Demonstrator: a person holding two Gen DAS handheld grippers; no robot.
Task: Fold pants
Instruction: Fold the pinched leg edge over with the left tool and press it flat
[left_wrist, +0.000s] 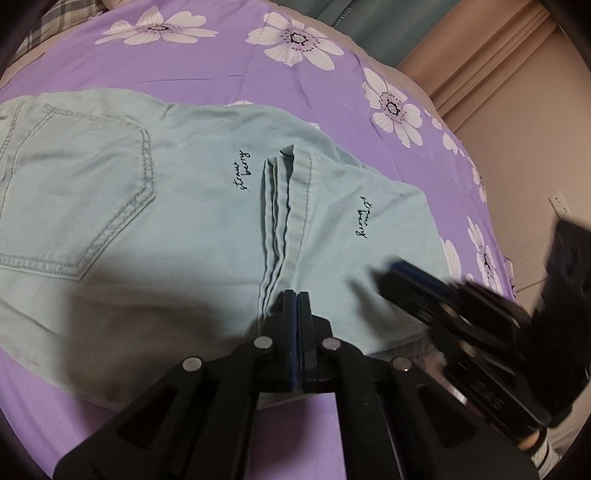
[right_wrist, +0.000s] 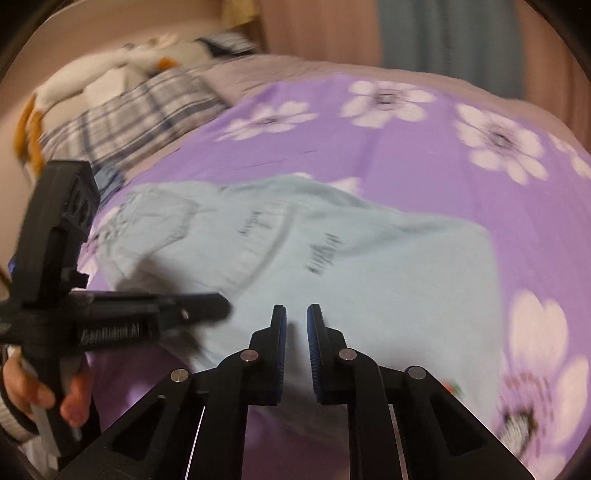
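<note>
Pants (left_wrist: 177, 206) lie folded on purple sheet (left_wrist: 229, 77). Left gripper (left_wrist: 296, 295) clenched, empty, above the hem. Right gripper (right_wrist: 296, 314) slightly parted, grasping nothing.

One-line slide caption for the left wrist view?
Left gripper shut at the hem of folded pale-blue pants on a purple floral sheet.

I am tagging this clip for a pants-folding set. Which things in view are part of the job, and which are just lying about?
Part of the job:
- light blue denim pants, partly folded
- left gripper, shut
- right gripper, slightly open
- purple flowered bedsheet under the pants

Lying about:
- plaid checked blanket
- white and orange plush toy
</note>
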